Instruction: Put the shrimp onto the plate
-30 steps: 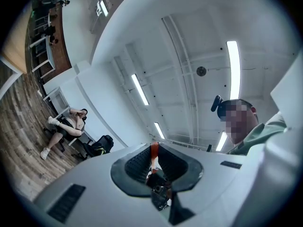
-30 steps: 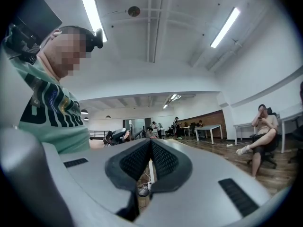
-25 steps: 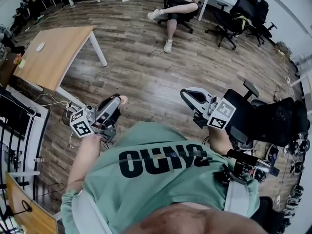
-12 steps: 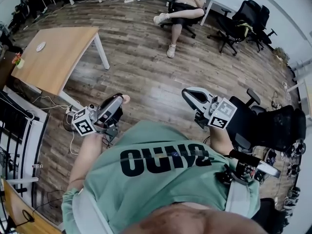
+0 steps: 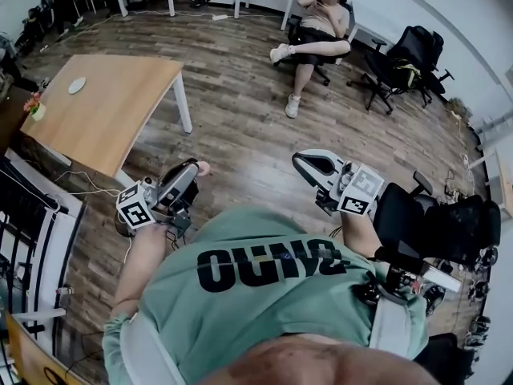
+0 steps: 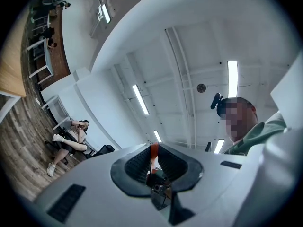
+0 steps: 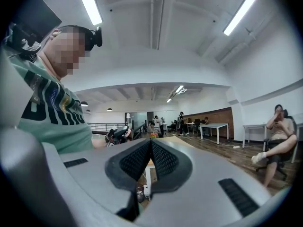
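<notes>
Head view: our grey left gripper [image 5: 195, 171], a small orange-pink shrimp [image 5: 203, 167] at its tip; our grey right gripper [image 5: 300, 161] beside it; a small white round plate [image 5: 77, 85] on a light wooden table [image 5: 120, 111], well apart. Left gripper view: we see fingers [image 6: 137, 162] pinching the shrimp. Right gripper view: fingers [image 7: 135, 160] pressed together, nothing between.

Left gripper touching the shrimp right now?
Touching. Left gripper view shows the left gripper closed on the orange shrimp, pads pressing both its sides.
</notes>
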Demonstrator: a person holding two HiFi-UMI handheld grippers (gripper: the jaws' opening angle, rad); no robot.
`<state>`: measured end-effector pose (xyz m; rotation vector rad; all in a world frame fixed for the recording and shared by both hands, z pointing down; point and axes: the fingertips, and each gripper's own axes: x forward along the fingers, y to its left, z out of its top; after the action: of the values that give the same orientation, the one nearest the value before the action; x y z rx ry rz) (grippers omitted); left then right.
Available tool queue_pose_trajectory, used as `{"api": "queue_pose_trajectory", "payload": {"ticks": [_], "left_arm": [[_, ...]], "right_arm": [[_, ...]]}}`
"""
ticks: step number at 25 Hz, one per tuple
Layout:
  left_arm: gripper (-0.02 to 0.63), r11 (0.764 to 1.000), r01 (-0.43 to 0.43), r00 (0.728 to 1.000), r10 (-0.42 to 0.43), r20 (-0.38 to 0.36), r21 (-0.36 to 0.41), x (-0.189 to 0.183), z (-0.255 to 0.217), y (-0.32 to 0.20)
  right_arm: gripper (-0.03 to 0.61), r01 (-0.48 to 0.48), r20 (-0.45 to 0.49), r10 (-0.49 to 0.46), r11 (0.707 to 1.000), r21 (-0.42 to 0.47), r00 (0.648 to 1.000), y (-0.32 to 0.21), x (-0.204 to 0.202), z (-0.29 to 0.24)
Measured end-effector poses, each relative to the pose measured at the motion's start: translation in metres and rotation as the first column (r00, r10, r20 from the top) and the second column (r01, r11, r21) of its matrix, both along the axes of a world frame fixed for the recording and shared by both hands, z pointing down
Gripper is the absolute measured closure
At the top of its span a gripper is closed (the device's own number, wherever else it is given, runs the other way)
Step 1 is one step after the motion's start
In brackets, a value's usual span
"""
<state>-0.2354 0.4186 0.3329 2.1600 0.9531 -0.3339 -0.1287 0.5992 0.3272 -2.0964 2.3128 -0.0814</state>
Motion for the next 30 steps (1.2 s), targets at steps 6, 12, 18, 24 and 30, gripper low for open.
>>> {"api": "queue_pose_trajectory", "payload": {"ticks": [6, 12, 18, 24, 30], "left_arm": [[0.566, 0.997, 0.07, 0.998, -0.07, 0.011, -0.043, -0.015, 0.014, -0.061], [0.566, 0.988, 0.142, 0.99, -0.141, 0.02, -0.067, -0.009, 0.024, -0.101], [0.566, 0.976, 0.211, 0.976, -0.208, 0.059, -0.056, 0.022, 0.032, -0.118], [0.567, 0.945, 0.327, 0.944, -0.327, 0.052, 0.006, 0.083, 0.024, -0.117], [0.566, 0.906, 0.424, 0.903, -0.422, 0.08, 0.002, 0.167, 0.024, -0.103]], "right_arm": [[0.571, 0.052, -0.013, -0.052, 0.998, -0.045, 0.999, -0.068, 0.001, 0.001], [0.571, 0.127, -0.03, -0.129, 0.989, -0.07, 0.991, -0.118, 0.018, 0.0], [0.571, 0.194, 0.021, -0.193, 0.98, -0.049, 0.981, -0.144, 0.06, 0.014], [0.571, 0.306, 0.044, -0.305, 0.952, -0.015, 0.951, -0.165, 0.142, 0.02], [0.571, 0.396, 0.06, -0.397, 0.918, 0.029, 0.916, -0.174, 0.242, 0.009]]}}
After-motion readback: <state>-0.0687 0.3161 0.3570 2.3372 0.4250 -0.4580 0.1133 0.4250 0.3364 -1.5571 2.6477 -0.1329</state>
